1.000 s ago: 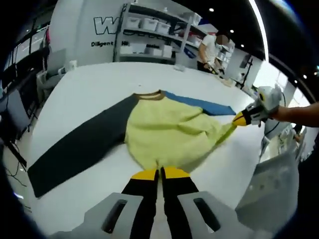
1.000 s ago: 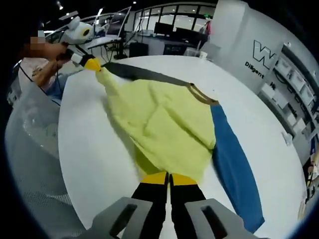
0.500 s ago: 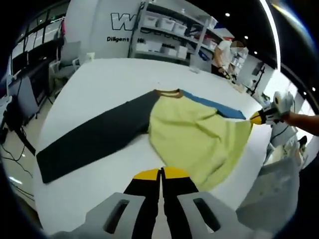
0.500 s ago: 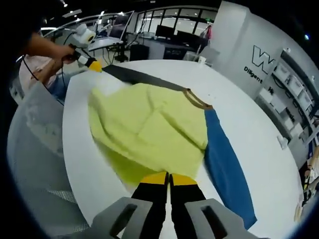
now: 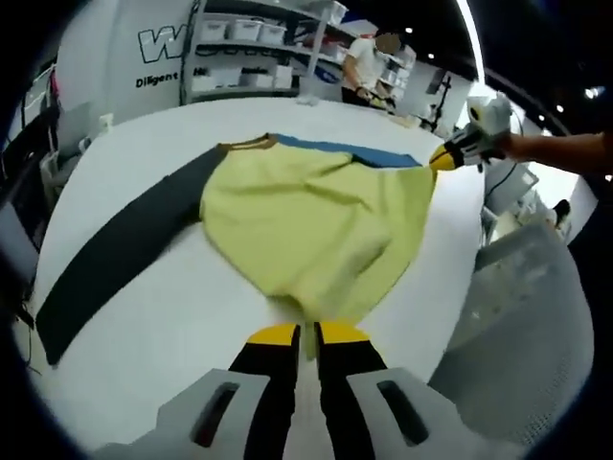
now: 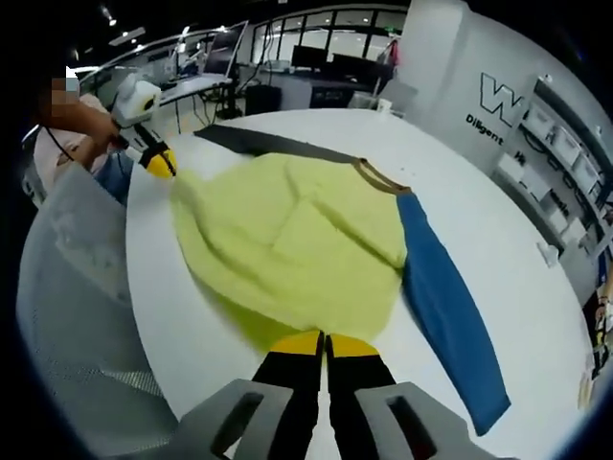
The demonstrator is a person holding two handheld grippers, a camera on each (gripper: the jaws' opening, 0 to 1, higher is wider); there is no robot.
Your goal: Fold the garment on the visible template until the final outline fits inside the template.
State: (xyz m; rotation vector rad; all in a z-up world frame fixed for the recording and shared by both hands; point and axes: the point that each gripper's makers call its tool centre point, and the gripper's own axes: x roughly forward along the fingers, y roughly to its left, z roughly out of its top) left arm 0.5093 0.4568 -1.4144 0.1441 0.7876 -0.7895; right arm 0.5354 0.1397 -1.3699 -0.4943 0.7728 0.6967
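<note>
Your left gripper (image 5: 307, 333) has its yellow-tipped jaws pressed together on the near hem of the garment (image 5: 306, 216), at one bottom corner of the yellow body. Your right gripper (image 6: 326, 340) is pinched the same way on the other bottom corner; in the left gripper view you see it out to the far right (image 5: 442, 156), in your hand, with the hem stretched between the two.

The garment lies face-up on the white table (image 5: 144, 316), close to its near edge. The collar (image 5: 247, 145) points to the far side, the dark sleeve (image 5: 115, 254) runs out long to the left and the blue sleeve (image 6: 450, 307) to the right. The body is rumpled, with ridges across the chest.

For this step, keep both pinches firm and the hem taut between them, so that the cloth travels as one flat sheet. Hold the two corners level with each other; if one leads, the fold line will run crooked. Lay the hem down smoothly before you let go, and draw the wrinkles out first, since a bunched body will likely spread past the outline.

I cannot make out a template on the table from these views, so judge your fold against it yourself. Mind the near table edge: cloth slipping over it would be hard to recover.
</note>
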